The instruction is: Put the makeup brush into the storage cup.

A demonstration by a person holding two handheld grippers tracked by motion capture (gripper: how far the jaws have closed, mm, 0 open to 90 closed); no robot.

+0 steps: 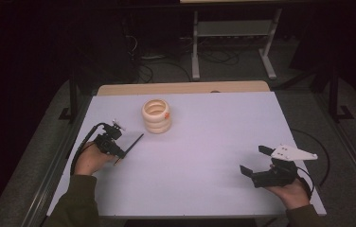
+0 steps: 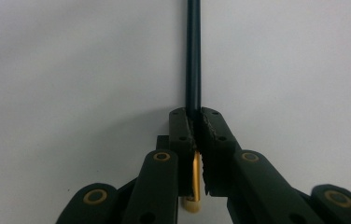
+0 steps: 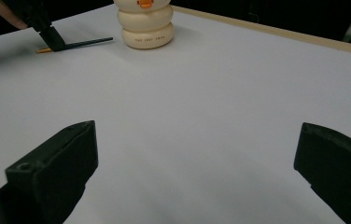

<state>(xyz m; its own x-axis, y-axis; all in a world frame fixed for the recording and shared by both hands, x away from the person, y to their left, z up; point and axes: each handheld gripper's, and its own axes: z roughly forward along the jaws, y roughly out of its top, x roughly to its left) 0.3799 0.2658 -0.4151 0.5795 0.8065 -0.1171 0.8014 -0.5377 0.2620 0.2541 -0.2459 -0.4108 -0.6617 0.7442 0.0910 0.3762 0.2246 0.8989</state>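
A thin black pencil with a gold and cream end lies low over the white table at the left. My left gripper is shut on it near that end. In the left gripper view the pencil runs straight up from between the pads, and the gold end shows behind them. A cream holder made of stacked rings with an orange mark stands just beyond the pencil's tip. My right gripper is open near the table's front right, with nothing between its jaws.
A wooden strip edges the table's far side. Beyond it are dark floor, cables and the legs of a grey frame. The right gripper view shows the holder and the left gripper with the pencil far off.
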